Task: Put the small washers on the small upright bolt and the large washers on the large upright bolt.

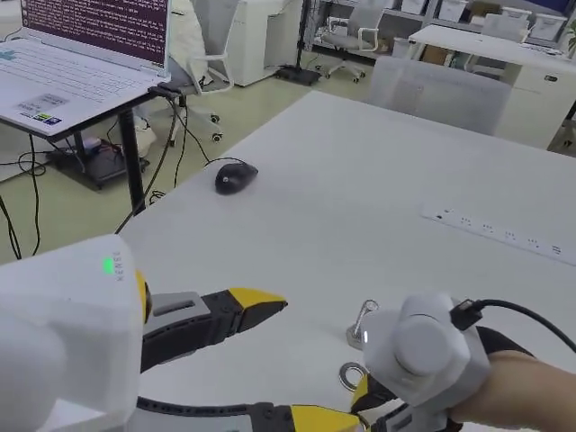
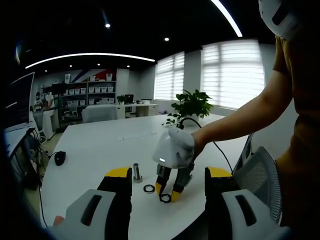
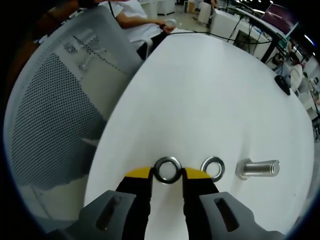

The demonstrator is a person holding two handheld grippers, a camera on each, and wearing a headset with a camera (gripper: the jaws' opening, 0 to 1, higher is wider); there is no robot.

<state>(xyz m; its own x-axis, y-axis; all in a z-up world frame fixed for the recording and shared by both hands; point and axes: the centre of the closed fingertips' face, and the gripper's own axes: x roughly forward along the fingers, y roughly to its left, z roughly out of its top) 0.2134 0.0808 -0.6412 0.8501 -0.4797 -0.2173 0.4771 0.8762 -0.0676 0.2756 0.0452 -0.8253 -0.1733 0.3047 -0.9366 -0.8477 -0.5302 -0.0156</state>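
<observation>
In the head view, my left gripper [image 1: 319,360] is gaping wide over the white table [image 1: 360,180]. The right gripper [image 1: 366,396] is pointing down near the upright bolt [image 1: 363,320], and the ring by its tips is probably the loose washer [image 1: 350,374]. In the left gripper view, the right gripper is pinching the gripped washer [image 2: 165,198] by its rim. In the right gripper view, narrow jaws are clamping that washer, with the loose washer lying just beside it, towards the bolt.
</observation>
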